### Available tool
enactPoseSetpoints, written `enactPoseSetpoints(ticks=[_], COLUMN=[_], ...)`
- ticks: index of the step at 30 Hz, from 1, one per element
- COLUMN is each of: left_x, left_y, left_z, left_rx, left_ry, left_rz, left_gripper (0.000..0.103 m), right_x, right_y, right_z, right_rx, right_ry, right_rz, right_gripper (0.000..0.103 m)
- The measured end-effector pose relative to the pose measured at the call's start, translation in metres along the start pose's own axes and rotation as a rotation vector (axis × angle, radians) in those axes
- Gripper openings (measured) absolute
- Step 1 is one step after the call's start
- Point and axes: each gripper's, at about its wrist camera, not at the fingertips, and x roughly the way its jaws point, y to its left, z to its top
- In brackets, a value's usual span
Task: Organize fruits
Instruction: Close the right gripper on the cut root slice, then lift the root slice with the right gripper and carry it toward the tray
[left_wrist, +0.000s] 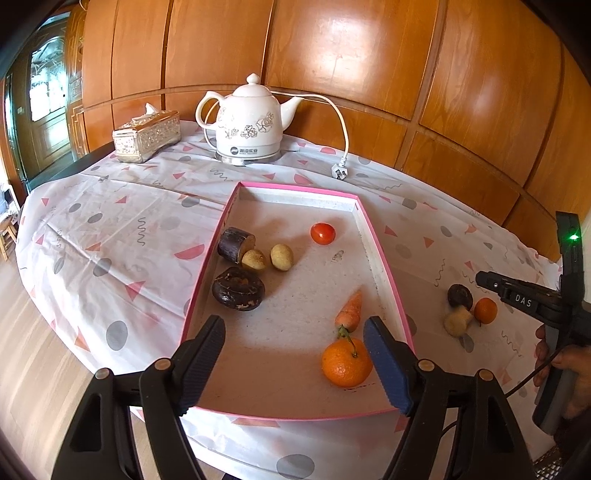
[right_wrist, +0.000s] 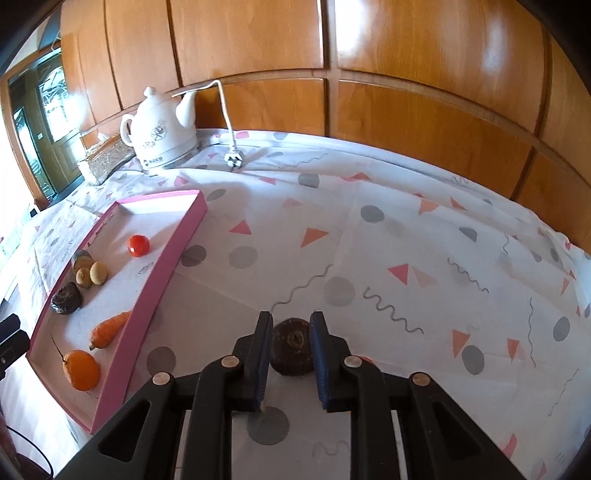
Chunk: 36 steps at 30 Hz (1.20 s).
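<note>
A pink-rimmed tray (left_wrist: 384, 254) (right_wrist: 170, 254) holds an orange (left_wrist: 346, 362) (right_wrist: 81, 370), a carrot (left_wrist: 350, 310) (right_wrist: 110, 328), a red tomato (left_wrist: 323, 233) (right_wrist: 139, 245), two small tan fruits (left_wrist: 281, 257), and two dark brown pieces (left_wrist: 238, 283). My left gripper (left_wrist: 295, 365) is open above the tray's near end, beside the orange. My right gripper (right_wrist: 291, 354) is shut on a dark brown round fruit (right_wrist: 291, 347) (left_wrist: 460, 295) on the cloth right of the tray. A small orange (left_wrist: 485, 311) and a tan fruit (left_wrist: 458, 322) lie beside it.
A white ceramic kettle (left_wrist: 248, 122) (right_wrist: 162, 133) with cord and plug (left_wrist: 340, 170) stands at the table's back, next to a tissue box (left_wrist: 146, 136). The patterned cloth (right_wrist: 406, 240) covers the table; wooden panelling stands behind.
</note>
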Motion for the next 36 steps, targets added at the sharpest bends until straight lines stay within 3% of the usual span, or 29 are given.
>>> enactPoseSetpoints(ticks=[6, 13, 21, 24, 29, 31, 36], left_x=[0.004, 0.006, 0.007, 0.008, 0.008, 0.007, -0.001], left_y=[0.001, -0.003, 0.001, 0.003, 0.004, 0.005, 0.013], left_z=[0.0, 0.0, 0.0, 0.001, 0.002, 0.003, 0.007], left_rx=[-0.008, 0.002, -0.01, -0.017, -0.02, -0.023, -0.049], left_ry=[0.014, 0.015, 0.018, 0.017, 0.016, 0.012, -0.01], left_rz=[-0.005, -0.007, 0.001, 0.001, 0.004, 0.005, 0.019], left_gripper=[0.078, 0.078, 0.079, 0.079, 0.079, 0.079, 0.079], right_x=[-0.008, -0.001, 0.028, 0.029, 0.029, 0.027, 0.014], right_y=[-0.023, -0.002, 0.031, 0.037, 0.023, 0.02, 0.024], right_z=[-0.003, -0.021, -0.021, -0.027, -0.038, -0.041, -0.036], right_rx=[0.082, 0.011, -0.094, -0.14, -0.082, -0.077, -0.078], right_ry=[0.025, 0.076, 0.146, 0.147, 0.166, 0.165, 0.128], right_rz=[0.044, 0.107, 0.134, 0.1, 0.087, 0.077, 0.073], right_gripper=[0.027, 0.037, 0.037, 0.037, 0.037, 0.028, 0.028])
